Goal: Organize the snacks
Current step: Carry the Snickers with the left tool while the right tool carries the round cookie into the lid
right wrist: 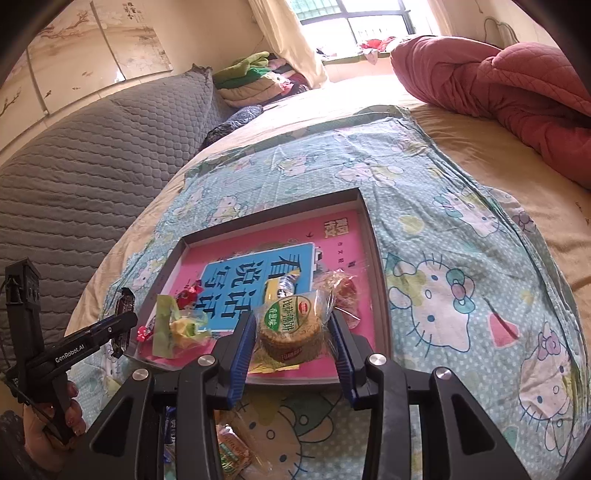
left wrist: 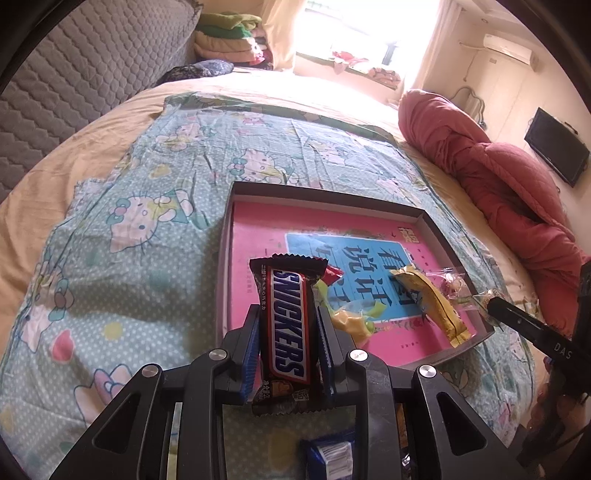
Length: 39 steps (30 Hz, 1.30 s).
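The left gripper (left wrist: 286,325) is squeezing a Snickers bar (left wrist: 286,325) between its blue pads. The bar is standing up tall, right in the middle of the jaws, and is hanging over the near left corner of the box (left wrist: 424,216).

The right gripper (right wrist: 291,339) is pinching a round cookie pack (right wrist: 290,328) with a green label. The pack is sitting between the two pads, over the near edge of the box.

Inside the box, a long yellow packet (left wrist: 430,304) is lying at about 2 o'clock from the Snickers bar. A small red candy (right wrist: 188,295) and a yellow-green wrapped sweet (right wrist: 177,326) are lying at about 9 o'clock from the cookie pack. A clear wrapped candy (right wrist: 340,286) is lying at 1 o'clock from it. More snacks are lying under the grippers, but they are too hidden to tell what they are.

The box is sitting on a blue cartoon-cat cloth (left wrist: 129,221) on a bed. A red quilt (right wrist: 498,96) is lying at 2 o'clock. A bright window (right wrist: 362,22) is shining at 12 o'clock.
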{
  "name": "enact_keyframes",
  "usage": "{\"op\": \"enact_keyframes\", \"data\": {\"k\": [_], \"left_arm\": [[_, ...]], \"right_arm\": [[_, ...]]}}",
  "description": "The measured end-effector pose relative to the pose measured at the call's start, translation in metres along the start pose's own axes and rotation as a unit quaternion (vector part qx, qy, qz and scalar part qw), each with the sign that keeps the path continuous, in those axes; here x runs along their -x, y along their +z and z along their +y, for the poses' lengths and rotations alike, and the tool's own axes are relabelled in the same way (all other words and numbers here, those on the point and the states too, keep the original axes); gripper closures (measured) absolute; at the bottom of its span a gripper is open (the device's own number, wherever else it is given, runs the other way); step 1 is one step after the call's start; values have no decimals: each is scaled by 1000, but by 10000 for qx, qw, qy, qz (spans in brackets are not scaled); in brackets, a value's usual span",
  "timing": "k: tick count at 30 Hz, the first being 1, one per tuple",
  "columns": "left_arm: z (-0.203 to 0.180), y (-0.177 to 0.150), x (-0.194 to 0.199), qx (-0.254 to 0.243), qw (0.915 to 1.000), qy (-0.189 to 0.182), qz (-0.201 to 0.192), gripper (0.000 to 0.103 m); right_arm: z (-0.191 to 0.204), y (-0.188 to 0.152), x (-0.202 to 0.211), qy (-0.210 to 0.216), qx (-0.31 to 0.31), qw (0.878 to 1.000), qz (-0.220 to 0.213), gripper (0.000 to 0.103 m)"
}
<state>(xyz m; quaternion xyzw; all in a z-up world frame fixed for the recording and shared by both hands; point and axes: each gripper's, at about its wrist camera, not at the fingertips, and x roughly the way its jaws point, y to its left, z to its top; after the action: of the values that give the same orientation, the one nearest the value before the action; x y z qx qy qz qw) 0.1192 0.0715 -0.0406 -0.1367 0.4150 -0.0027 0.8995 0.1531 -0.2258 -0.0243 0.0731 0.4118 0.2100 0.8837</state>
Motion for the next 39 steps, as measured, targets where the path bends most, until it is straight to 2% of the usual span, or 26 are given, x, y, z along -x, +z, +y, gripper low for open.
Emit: {"op": "enact_keyframes", "data": {"k": [12, 25, 39], "left_arm": [[-12, -1, -27, -247, 9995, -102, 177, 74], [-15, -2, -29, -325, 9992, -107, 192, 74], [-14, -1, -29, -266, 9993, -170, 216, 74]], "right_arm": [[-7, 1, -10, -238, -78, 9997, 53, 62], [-4, -3, -28, -478, 111, 9986, 197, 61], [-4, -6, -31, -459, 99, 9985, 297, 61]]}}
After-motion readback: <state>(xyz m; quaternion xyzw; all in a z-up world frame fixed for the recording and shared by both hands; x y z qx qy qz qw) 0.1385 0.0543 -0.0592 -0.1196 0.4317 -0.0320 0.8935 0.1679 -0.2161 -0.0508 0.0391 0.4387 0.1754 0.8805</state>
